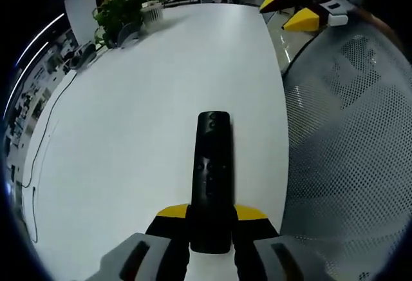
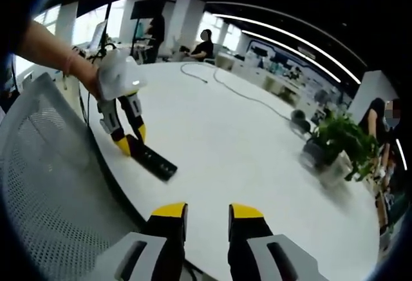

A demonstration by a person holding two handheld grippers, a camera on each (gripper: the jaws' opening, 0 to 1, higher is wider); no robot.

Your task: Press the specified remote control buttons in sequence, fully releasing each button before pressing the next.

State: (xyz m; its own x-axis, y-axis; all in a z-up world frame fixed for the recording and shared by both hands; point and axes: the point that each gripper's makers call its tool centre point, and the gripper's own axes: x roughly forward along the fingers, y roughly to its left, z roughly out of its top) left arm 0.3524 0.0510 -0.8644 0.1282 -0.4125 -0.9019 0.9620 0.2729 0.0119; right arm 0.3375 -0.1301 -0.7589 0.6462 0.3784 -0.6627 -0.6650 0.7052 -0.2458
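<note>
Where the long black plastic remote control (image 1: 212, 178) lies on the white round-edged table (image 1: 129, 133), its near end is seen to be clamped between the yellow-tipped jaws of the left gripper (image 1: 212, 213), with the far end pointing out over the tabletop. In the right gripper view the same remote control (image 2: 150, 158) is observed near the table's edge, held at one end by the left gripper (image 2: 129, 140), which is carried by a person's hand (image 2: 112, 78).

The right gripper (image 2: 208, 211) is found with its jaws apart and nothing between them, held above the table edge, well apart from the remote.

The remote is judged to be light, rigid and smooth-cased, so some slipping under a pressing load is to be expected. The present hold on the bare lower end is considered suitable, since the button face is left exposed. Pressing is judged best done with one closed jaw tip, straight down, so that the body is not levered out of the grip.

The button face, with its round pad near the middle, is shown in the left gripper view; individual buttons cannot be told apart. The right gripper view gives the remote's position relative to the table edge. A grey mesh chair back (image 1: 360, 139) stands beside the table, and a green potted plant (image 2: 340, 140) is noted at the far side, well apart from the remote.
</note>
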